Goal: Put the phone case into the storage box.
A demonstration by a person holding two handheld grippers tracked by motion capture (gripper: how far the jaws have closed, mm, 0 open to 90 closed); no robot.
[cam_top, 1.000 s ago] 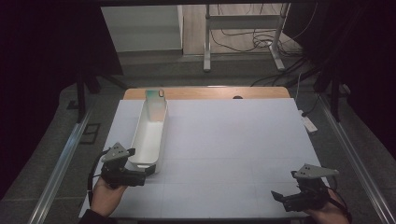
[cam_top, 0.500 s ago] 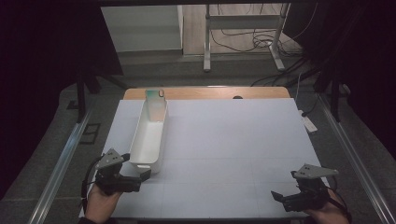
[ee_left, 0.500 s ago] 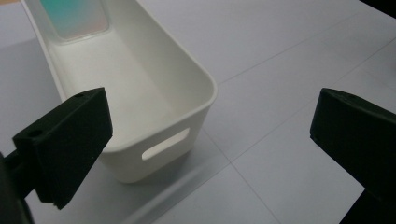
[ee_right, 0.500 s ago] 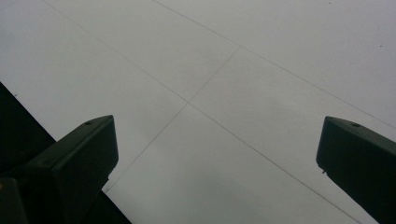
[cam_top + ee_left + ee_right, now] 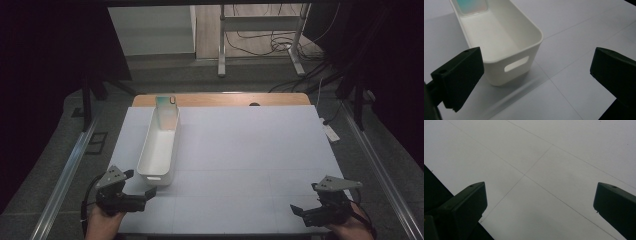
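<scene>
Two handheld grippers are positioned at the near edge of a table (image 5: 250, 150) covered with a white sheet marked by faint grid lines. The left gripper (image 5: 142, 196) sits at the near left corner, held in the person's left hand (image 5: 102, 222), with its jaws pointing toward the near end of a long white bin (image 5: 161, 150). In the left gripper view, the jaws stand wide apart with nothing between them; the bin's near end wall, with its slot-shaped handle cutout (image 5: 516, 67), lies just ahead of them and closer to the left jaw. No contact between jaw and bin is visible.

The bin rests on the left part of the table, its long axis running away from the person. At its far end a flat object with a pale teal, iridescent face (image 5: 166, 107) leans upright against the inner end wall.

The right gripper (image 5: 300, 212) rests at the near right corner, well apart from the bin. In the right gripper view, its jaws are likewise spread wide over bare sheet, holding nothing.
</scene>
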